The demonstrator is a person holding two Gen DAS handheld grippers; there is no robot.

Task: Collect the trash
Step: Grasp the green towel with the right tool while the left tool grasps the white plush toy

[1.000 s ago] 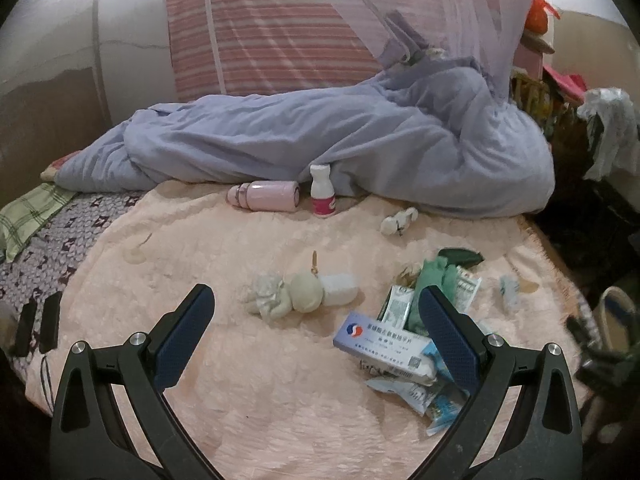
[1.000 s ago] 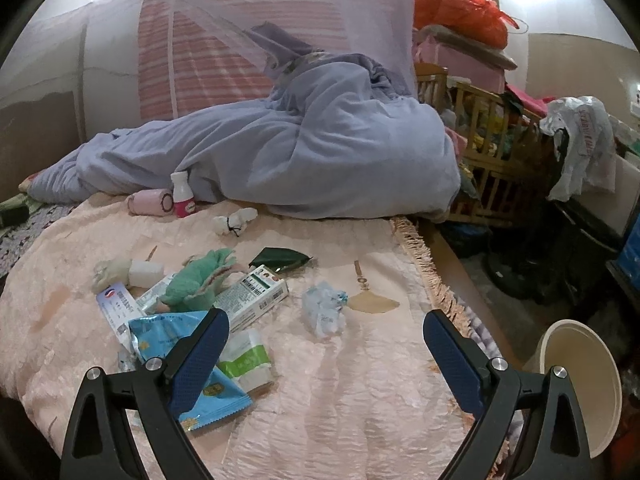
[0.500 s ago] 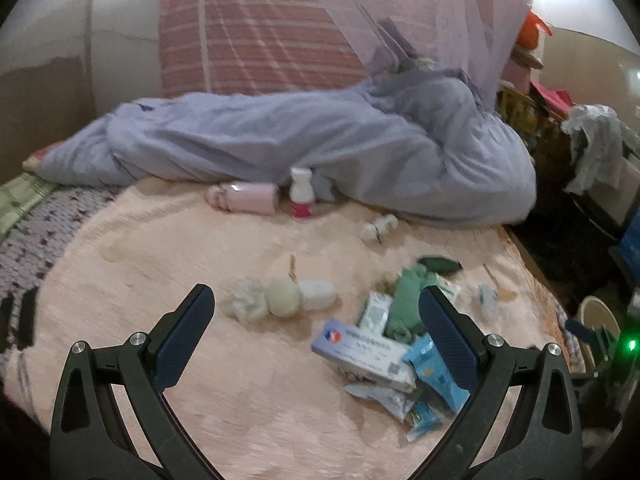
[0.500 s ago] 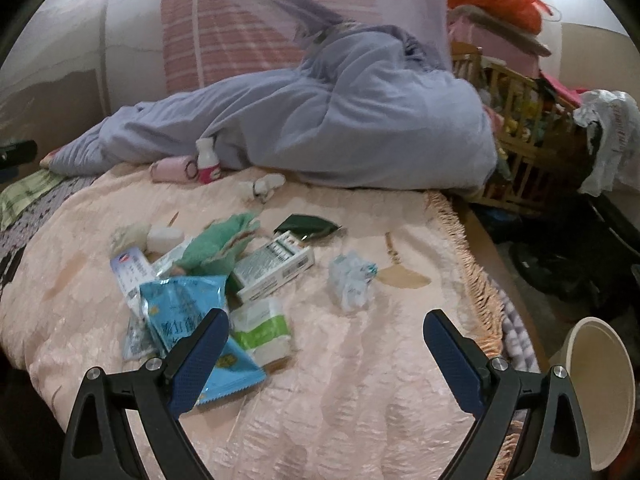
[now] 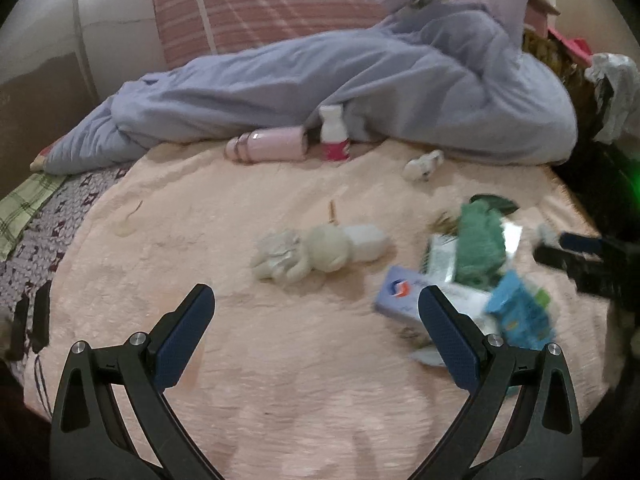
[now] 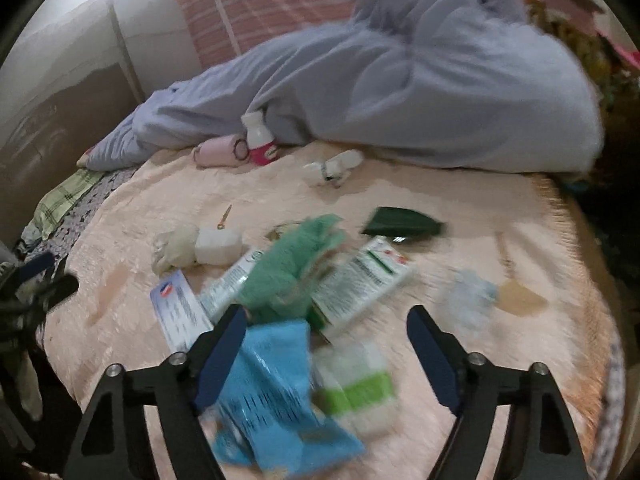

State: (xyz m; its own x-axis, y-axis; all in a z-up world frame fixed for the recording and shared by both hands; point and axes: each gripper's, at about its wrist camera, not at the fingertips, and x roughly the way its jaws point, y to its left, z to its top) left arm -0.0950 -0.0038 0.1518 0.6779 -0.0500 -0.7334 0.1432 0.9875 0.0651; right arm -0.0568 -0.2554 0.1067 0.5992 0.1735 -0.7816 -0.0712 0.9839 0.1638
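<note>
Bed blanket [image 6: 520,240] carried trash: blue packet [image 6: 272,380] at six o'clock between my right fingers [image 6: 326,354], spread apart, empty; left fingers [image 5: 316,336] likewise. Approach step; closing followed.

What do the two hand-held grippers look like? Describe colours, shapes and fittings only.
The left hand-held gripper and right hand-held gripper match: black triangular cut-out frames, silver screw heads at the joints, two angled fingers faced with dark blue textured pads. No cables, markings or sleeves show.
</note>
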